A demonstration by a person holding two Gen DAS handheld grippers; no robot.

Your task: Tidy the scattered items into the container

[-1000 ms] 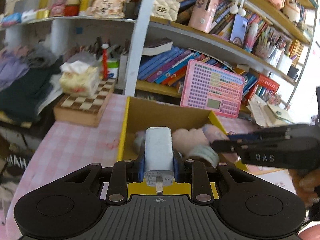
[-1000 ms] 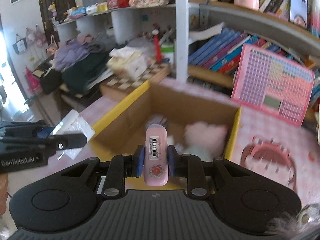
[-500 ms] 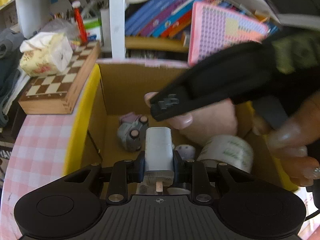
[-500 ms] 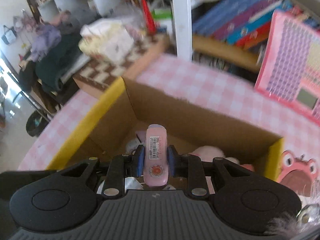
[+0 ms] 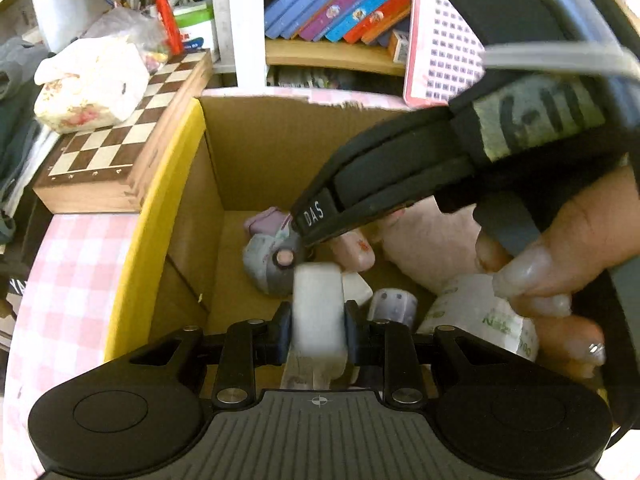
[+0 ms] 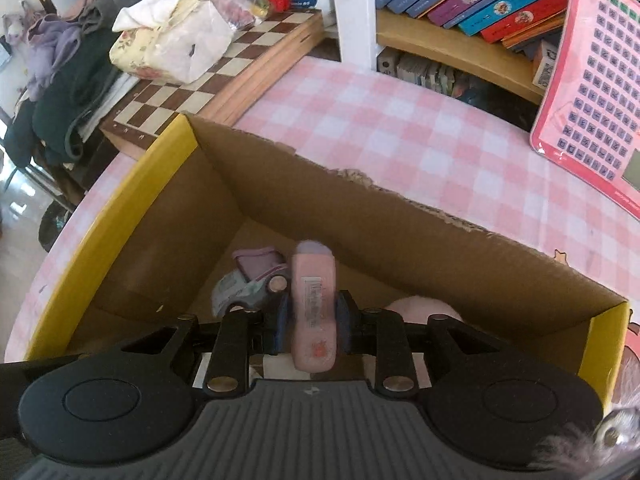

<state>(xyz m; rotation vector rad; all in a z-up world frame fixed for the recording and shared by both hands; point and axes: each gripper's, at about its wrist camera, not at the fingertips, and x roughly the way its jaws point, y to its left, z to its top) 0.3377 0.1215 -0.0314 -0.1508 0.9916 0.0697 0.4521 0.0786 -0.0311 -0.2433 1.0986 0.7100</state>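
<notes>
A cardboard box with yellow rims point(image 5: 160, 216) point(image 6: 280, 184) stands on the pink checked table. Both grippers are over its inside. My left gripper point(image 5: 318, 320) is shut on a white-grey block point(image 5: 318, 308). My right gripper point(image 6: 312, 316) is shut on a pink tube with a label point(image 6: 313, 304); its body point(image 5: 440, 152) crosses the left wrist view. In the box lie a small toy car point(image 5: 268, 268) point(image 6: 248, 284), a pink plush point(image 5: 432, 236) point(image 6: 420, 308), a tape roll point(image 5: 480, 320) and small white pieces point(image 5: 392, 304).
A chessboard box point(image 5: 116, 144) point(image 6: 216, 76) with a floral tissue pack point(image 6: 172, 44) lies left of the box. A pink toy tablet point(image 6: 592, 84) leans at the right. Bookshelves point(image 6: 480, 0) and a white post point(image 5: 244, 20) stand behind.
Both grippers have moved forward and down into the box, each still holding its item. The white-grey block looks blurred and slightly lower in the left gripper.
</notes>
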